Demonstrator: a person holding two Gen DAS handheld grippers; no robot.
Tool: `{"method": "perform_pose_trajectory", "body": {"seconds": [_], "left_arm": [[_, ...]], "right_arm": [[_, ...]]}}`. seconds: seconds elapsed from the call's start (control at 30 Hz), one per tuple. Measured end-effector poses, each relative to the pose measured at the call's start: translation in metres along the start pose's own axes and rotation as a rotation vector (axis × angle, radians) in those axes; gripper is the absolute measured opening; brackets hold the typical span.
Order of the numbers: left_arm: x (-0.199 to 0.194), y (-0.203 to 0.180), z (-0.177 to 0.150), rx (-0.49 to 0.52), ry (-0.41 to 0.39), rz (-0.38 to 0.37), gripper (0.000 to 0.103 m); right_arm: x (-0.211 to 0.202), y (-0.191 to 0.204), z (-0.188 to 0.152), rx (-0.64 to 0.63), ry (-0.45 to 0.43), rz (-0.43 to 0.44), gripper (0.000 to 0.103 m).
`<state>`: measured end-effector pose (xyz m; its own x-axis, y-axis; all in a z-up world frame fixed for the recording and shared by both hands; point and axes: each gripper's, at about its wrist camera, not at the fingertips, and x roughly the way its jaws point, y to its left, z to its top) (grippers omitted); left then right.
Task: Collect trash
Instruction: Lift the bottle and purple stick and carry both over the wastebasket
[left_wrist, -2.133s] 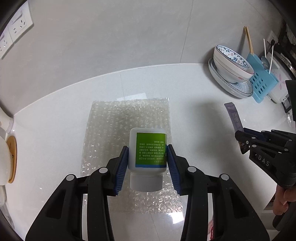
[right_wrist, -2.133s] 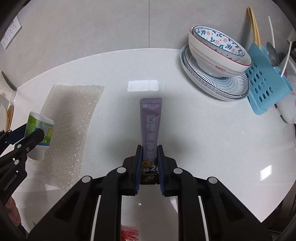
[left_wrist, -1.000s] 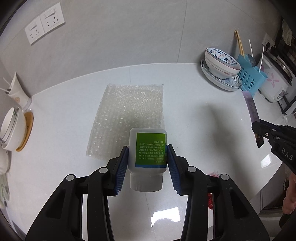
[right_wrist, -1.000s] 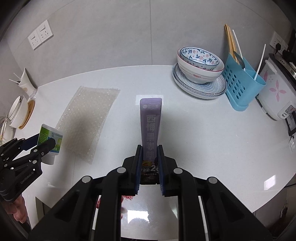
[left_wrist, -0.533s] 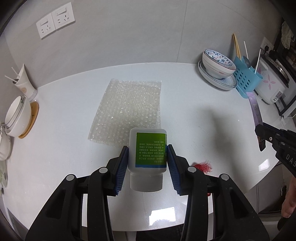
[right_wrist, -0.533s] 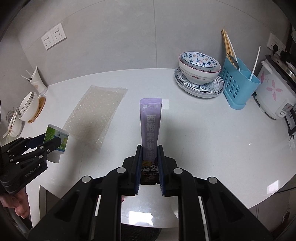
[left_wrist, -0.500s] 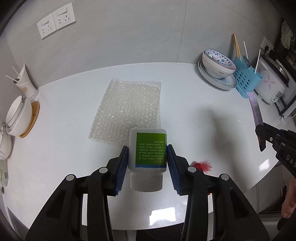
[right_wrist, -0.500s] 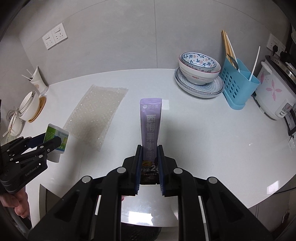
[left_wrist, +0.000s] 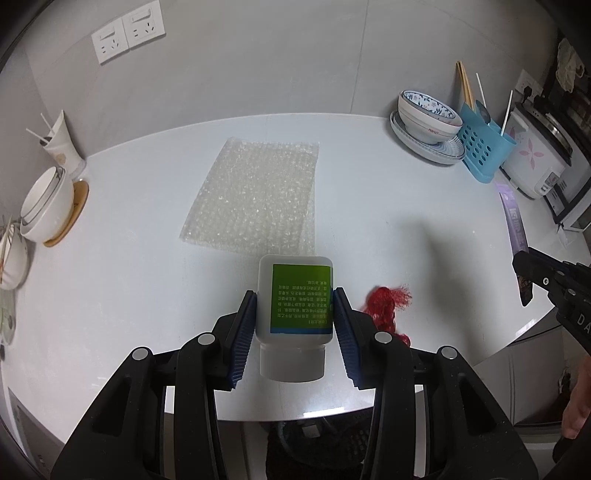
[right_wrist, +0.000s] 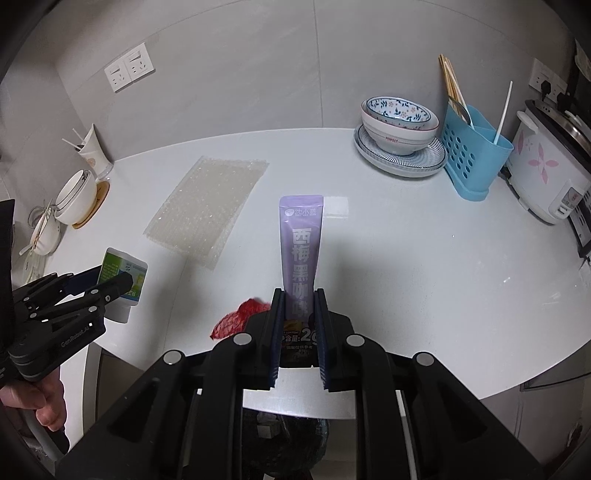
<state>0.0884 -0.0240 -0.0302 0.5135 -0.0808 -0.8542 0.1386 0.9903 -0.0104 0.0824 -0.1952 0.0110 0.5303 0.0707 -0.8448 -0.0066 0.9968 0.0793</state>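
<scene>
My left gripper (left_wrist: 294, 295) is shut on a white bottle with a green label (left_wrist: 295, 299), cap toward the camera, held above the near edge of the white counter (left_wrist: 129, 280). My right gripper (right_wrist: 299, 295) is shut on a flat purple sachet (right_wrist: 301, 236) that sticks up between its pads. A sheet of bubble wrap (left_wrist: 255, 195) lies flat on the counter. A red mesh scrap (left_wrist: 386, 302) lies near the counter's front edge, also seen as the red mesh scrap (right_wrist: 240, 317) left of the right gripper. A dark bin (right_wrist: 295, 439) shows below the counter edge.
Stacked bowls on plates (right_wrist: 399, 133) and a blue cutlery holder (right_wrist: 472, 151) stand at the back right beside a white rice cooker (right_wrist: 550, 173). White bowls on a wooden coaster (left_wrist: 48, 203) and a cup (left_wrist: 62, 147) stand at the left. A person's hand (right_wrist: 40, 402) holds the left gripper.
Both grippers have drawn back from the counter toward its front edge, each keeping its item. The red mesh scrap and the dark bin below the edge have come into view.
</scene>
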Motion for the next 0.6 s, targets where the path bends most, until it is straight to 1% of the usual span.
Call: {"method": "perform_pose_trajectory", "body": {"seconds": [0.3,0.6], "left_arm": [[-0.009,-0.002,-0.025,-0.031,0.007,-0.005,0.041],[-0.024,-0.010,-0.049,-0.040,0.012,-0.007,0.041]], "right_arm": [[-0.009,0.004,-0.025,-0.028,-0.003,0.010,0.015],[-0.020,0.008,-0.048,-0.037,-0.002,0.042,0.015]]}}
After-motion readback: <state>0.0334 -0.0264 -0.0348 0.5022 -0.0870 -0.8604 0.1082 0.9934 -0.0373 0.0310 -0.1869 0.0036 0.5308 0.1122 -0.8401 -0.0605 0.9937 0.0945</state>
